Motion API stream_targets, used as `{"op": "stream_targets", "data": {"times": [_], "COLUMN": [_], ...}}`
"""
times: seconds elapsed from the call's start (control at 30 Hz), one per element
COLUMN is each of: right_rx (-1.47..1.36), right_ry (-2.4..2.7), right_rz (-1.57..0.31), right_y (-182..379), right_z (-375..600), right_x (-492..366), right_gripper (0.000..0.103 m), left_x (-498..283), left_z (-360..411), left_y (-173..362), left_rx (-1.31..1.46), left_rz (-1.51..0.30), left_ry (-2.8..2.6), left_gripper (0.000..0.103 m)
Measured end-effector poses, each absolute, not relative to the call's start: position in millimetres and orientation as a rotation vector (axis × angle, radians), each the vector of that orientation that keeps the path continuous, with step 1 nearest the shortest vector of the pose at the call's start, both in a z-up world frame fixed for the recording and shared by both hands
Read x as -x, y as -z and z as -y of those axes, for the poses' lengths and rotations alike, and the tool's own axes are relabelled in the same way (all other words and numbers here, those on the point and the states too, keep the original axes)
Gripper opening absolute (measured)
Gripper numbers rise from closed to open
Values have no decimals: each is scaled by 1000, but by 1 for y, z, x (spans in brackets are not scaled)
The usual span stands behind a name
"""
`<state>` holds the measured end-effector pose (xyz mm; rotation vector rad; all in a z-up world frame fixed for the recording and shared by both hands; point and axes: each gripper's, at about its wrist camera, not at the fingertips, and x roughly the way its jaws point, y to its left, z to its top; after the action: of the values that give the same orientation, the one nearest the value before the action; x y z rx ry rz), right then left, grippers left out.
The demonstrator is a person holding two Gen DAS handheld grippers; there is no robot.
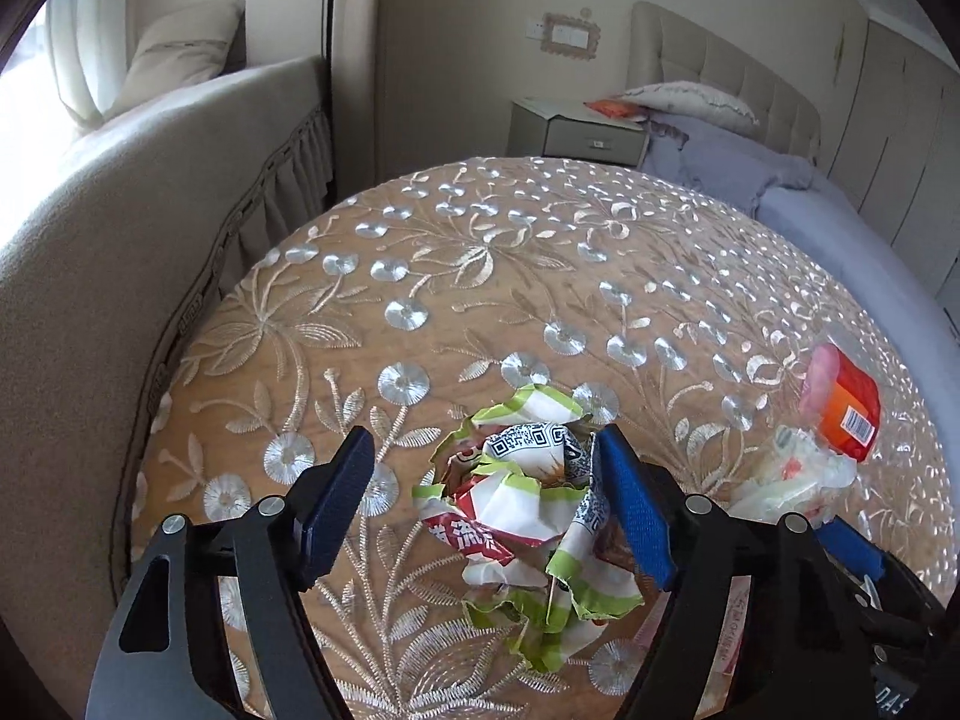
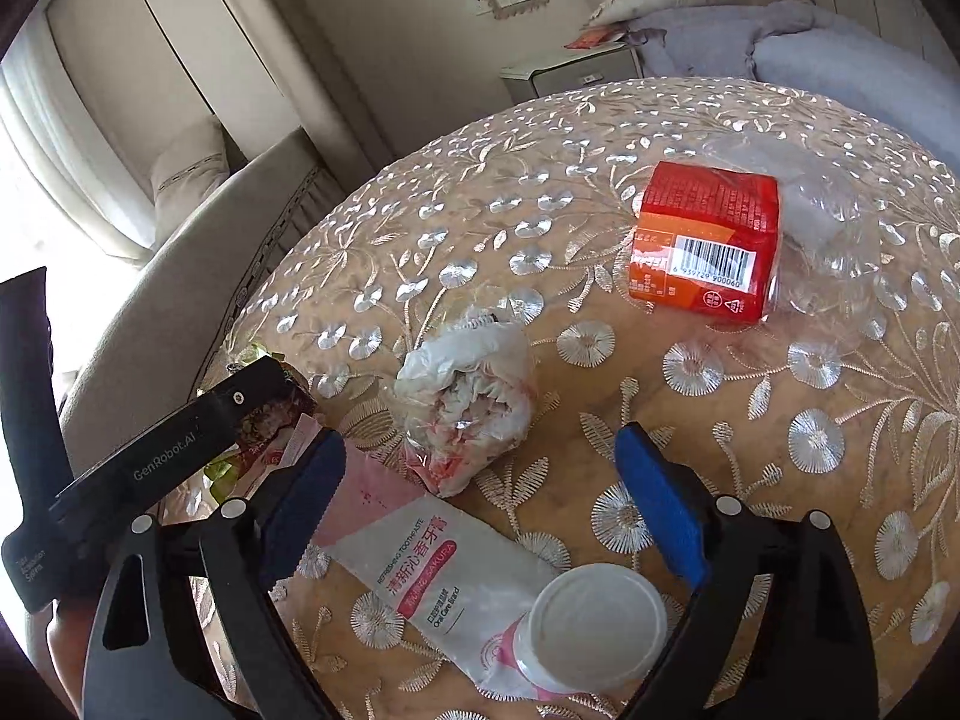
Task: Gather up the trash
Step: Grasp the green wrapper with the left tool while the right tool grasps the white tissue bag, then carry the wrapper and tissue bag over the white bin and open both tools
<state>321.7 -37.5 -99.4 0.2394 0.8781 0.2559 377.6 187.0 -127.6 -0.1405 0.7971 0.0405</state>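
Trash: four pieces lie on a round table (image 1: 480,252) covered by an embroidered floral cloth under clear plastic.
Crumpled wrapper (image 1: 528,516): white, green and red, printed with QR codes, lying toward the near edge of the table on its left part.
Left gripper (image 1: 483,492): its jaws stand apart around the crumpled wrapper; the right blue pad touches the paper's edge, the left pad is clear of it, so nothing is pinched.
Toothpaste tube (image 2: 456,576): flattened, white and pink, with a wide white cap, lying at the near edge of the table with its cap toward the camera.
Right gripper (image 2: 480,480): jaws spread wide and holding nothing; the left pad lies over the tube's flat pink tail end, the right pad is clear of it.
Plastic bag wad (image 2: 468,402): clear and whitish, crushed, just beyond the tube, between the two pads in the right wrist view.
Orange packet (image 2: 708,246): bears a barcode and sits inside clear plastic, further in toward the table's far right edge.
Room: a sofa (image 1: 120,192) stands by the table's left edge, a bed (image 1: 810,192) and a nightstand (image 1: 576,132) beyond the far edge.
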Motion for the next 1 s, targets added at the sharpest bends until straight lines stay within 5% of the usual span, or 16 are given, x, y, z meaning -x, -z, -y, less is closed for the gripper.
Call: {"op": "stream_targets", "data": {"times": [0.03, 0.07, 0.1, 0.4, 1.0], "right_rx": [-238, -233, -236, -150, -26], "right_ry": [-282, -288, -297, -360, -437], "right_rz": [-894, -898, -901, -859, -704], "right_y": [102, 102, 102, 91, 28], "right_z": [35, 33, 33, 37, 107], "right_x": [-325, -327, -329, -321, -220], "right_gripper": [60, 58, 43, 41, 41], "left_x": [-378, -379, -378, -353, -241], "left_z": [-186, -185, -183, -187, -147], "left_y": [127, 126, 126, 110, 66], "left_rx": [146, 144, 134, 141, 134], "left_rz": [-795, -794, -792, -715, -578], "left_ry": [-28, -25, -22, -31, 9], "left_gripper": [62, 55, 53, 28, 28]}}
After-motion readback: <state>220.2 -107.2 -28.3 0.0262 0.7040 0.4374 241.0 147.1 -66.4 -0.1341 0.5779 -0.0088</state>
